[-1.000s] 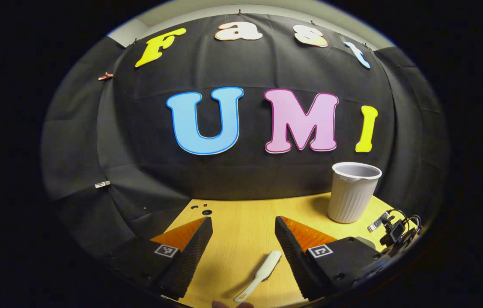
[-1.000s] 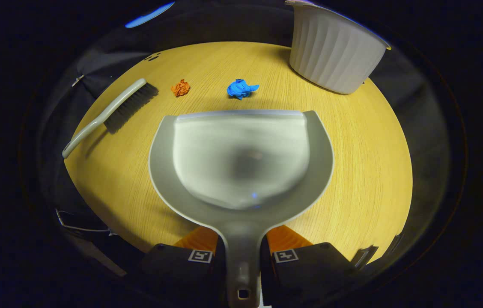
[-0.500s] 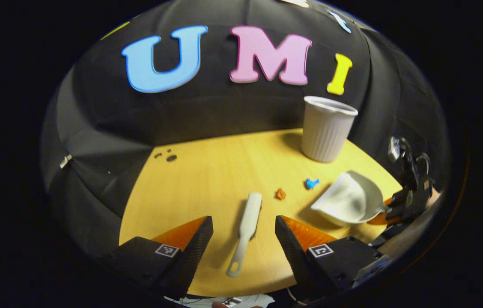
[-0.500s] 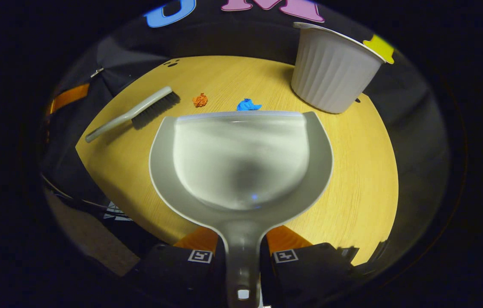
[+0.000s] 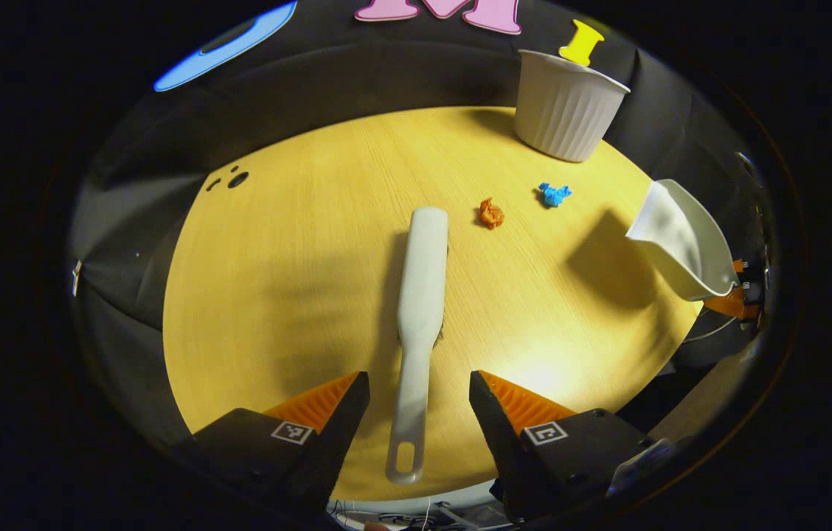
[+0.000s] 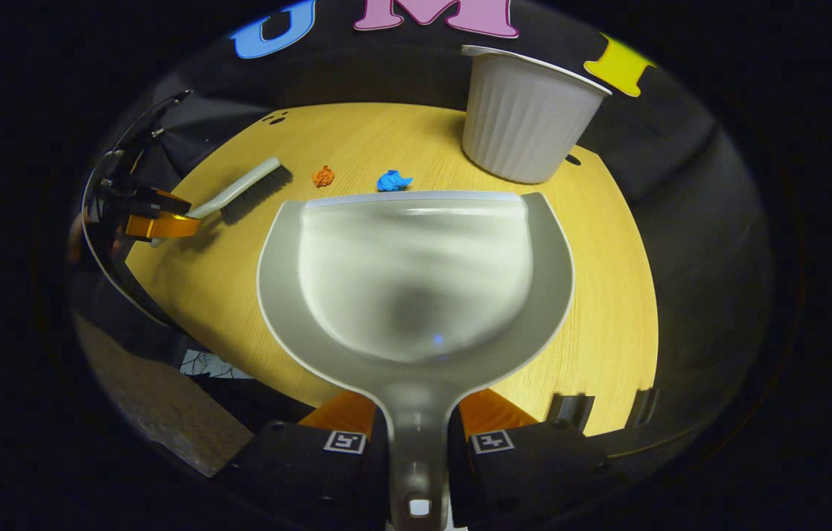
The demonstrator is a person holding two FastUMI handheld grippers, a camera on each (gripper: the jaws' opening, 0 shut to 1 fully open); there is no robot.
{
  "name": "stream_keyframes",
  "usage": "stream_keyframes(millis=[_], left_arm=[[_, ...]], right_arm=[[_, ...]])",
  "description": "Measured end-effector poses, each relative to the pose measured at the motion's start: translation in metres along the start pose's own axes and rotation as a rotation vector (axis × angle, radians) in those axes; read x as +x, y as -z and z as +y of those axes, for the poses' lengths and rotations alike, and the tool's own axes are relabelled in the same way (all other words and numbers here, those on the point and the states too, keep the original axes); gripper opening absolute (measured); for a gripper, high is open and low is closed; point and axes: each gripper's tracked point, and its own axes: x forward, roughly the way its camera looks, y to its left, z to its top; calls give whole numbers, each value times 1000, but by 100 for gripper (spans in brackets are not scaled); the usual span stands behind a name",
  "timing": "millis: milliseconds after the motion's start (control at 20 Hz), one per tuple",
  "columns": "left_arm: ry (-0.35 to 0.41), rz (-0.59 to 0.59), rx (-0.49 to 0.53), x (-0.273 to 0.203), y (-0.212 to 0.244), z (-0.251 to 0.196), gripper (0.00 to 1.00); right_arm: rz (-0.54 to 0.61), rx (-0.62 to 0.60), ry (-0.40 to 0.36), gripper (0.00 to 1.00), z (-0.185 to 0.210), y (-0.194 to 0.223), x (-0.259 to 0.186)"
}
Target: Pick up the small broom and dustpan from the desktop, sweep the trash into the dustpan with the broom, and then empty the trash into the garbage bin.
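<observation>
Left gripper (image 5: 416, 413) spread wide, straddling broom (image 5: 420, 295) handle without contact; broom flat on surface (image 5: 298, 280), long axis in line with fingers, bristle end away. Right gripper (image 6: 416, 435) clamped on dustpan (image 6: 416, 273) handle, pan raised and empty. Orange scrap (image 5: 490, 213) and blue scrap (image 5: 553, 194) loose beyond broom; garbage bin (image 5: 566, 103) upright at far edge, contents unseen.

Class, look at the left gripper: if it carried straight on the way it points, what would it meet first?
Most likely the broom: its handle lies between the open fingers of the left gripper, pointing along its line. How high the gripper is above the desktop is unclear.
</observation>
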Motion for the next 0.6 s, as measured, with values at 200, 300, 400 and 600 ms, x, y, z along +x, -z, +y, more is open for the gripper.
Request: stream_keyframes(millis=[200,300,400,600], left_arm=[[23,63,12,21,1,-4,86],[30,81,7,27,-1,-3,83],[34,100,13,34,-2,-3,78],[31,127,35,41,-2,-3,53]], right_arm=[[20,19,6,37,-4,12,-5],[27,20,8,39,-4,16,-7],[33,16,7,37,-4,19,-7],[43,-13,2,37,-4,18,-9]])
